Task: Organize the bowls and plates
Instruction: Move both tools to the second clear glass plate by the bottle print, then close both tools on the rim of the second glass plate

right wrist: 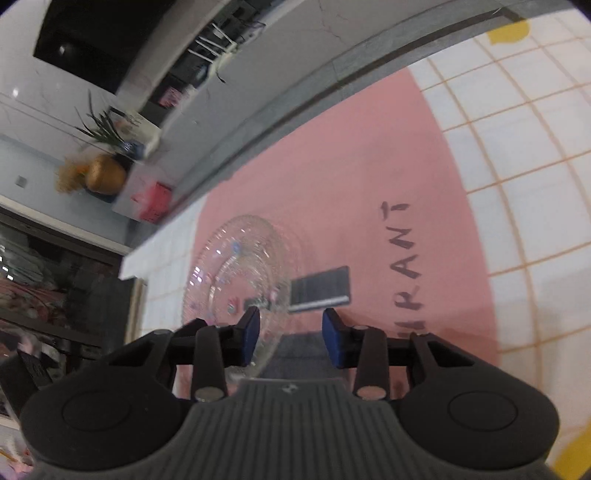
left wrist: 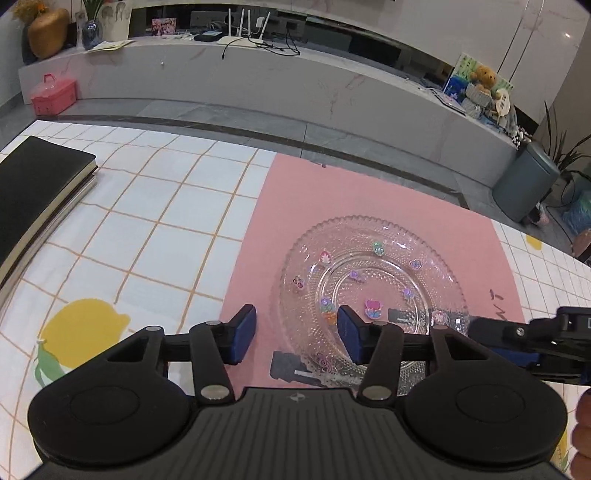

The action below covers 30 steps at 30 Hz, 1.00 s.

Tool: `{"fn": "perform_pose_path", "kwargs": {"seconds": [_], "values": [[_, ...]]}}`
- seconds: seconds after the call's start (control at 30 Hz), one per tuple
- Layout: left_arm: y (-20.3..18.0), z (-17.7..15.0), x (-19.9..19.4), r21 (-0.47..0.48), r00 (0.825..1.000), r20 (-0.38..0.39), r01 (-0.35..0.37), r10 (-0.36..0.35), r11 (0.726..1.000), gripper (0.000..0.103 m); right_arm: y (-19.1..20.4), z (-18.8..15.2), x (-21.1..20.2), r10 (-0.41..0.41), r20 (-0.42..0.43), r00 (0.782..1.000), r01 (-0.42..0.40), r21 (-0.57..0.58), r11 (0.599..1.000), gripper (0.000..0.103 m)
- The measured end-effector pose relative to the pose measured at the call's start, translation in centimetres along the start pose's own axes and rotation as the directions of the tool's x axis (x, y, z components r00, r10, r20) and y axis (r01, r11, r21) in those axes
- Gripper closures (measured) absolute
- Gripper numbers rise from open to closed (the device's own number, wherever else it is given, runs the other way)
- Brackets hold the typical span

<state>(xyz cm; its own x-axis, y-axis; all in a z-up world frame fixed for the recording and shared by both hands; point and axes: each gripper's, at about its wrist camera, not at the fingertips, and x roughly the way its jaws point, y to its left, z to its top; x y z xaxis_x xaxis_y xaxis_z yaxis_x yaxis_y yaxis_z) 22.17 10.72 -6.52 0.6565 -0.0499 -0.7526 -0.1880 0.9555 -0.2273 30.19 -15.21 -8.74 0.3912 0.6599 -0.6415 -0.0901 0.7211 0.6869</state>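
Glass plate sits flat on pink mat, sticker-dotted. Left gripper spread wide, straddling the plate's near-left rim; right gripper spread too, rolled sideways, near rim edge between its pads. Best to seat the rim fully between pads before pinching, since glass looks slippery.

You are working in a home living room, long white marble media ledge, Wi-Fi router, teddy bear, gold vase of dried flowers, potted plants, your bench under a lemon-print grid tablecloth and pink placemat.
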Motion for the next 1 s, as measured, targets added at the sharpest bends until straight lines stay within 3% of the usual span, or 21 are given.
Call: {"fn": "perform_pose_path", "kwargs": {"seconds": [0.1, 0.23, 0.27, 0.33, 0.47, 0.6, 0.77, 0.87, 1.0], "values": [[0.0, -0.1, -0.1, -0.006, 1.000, 0.013, 0.010, -0.010, 1.000, 0.044, -0.1, 0.0, 0.6, 0.029, 0.012, 1.000, -0.029, 0.016, 0.999, 0.069], [-0.4, -0.3, -0.1, 0.006, 0.999, 0.016, 0.041, -0.041, 0.999, 0.056, 0.1, -0.6, 1.4, 0.037, 0.012, 0.999, -0.038, 0.024, 0.999, 0.085], [-0.6, -0.3, -0.1, 0.011, 0.999, 0.014, 0.040, -0.040, 0.999, 0.055, 0.2, -0.6, 1.4, 0.035, 0.014, 0.999, -0.035, 0.021, 0.999, 0.086], [-0.6, -0.4, -0.1, 0.018, 0.999, 0.015, 0.036, -0.036, 0.999, 0.055, 0.1, -0.6, 1.4, 0.014, 0.010, 1.000, -0.015, 0.021, 1.000, 0.098], [-0.1, 0.0, -0.1, -0.008, 0.997, -0.019, 0.071, -0.071, 0.997, 0.056, -0.9, -0.4, 1.3, 0.045, -0.037, 0.998, -0.043, 0.068, 0.997, 0.099], [0.2, 0.2, -0.2, -0.034, 0.990, -0.079, 0.114, -0.116, 0.993, 0.056, -0.4, 0.4, 0.4, 0.001, -0.130, 0.992, -0.005, -0.031, 1.000, 0.099], [0.3, 0.1, -0.1, -0.041, 0.991, -0.064, 0.111, -0.114, 0.993, 0.056, -0.6, 0.9, -0.8, -0.050, -0.176, 0.983, 0.026, -0.141, 0.990, 0.097], [0.7, 0.0, 0.1, -0.084, 0.984, -0.065, 0.162, -0.167, 0.983, 0.056, -1.5, 1.0, -1.0, -0.031, -0.186, 0.982, 0.008, -0.120, 0.993, 0.097], [0.9, 0.0, 0.4, -0.130, 0.968, -0.075, 0.228, -0.239, 0.965, 0.061, -3.2, 0.9, -0.7, 0.045, -0.121, 0.992, -0.045, 0.002, 0.999, 0.097]]}}
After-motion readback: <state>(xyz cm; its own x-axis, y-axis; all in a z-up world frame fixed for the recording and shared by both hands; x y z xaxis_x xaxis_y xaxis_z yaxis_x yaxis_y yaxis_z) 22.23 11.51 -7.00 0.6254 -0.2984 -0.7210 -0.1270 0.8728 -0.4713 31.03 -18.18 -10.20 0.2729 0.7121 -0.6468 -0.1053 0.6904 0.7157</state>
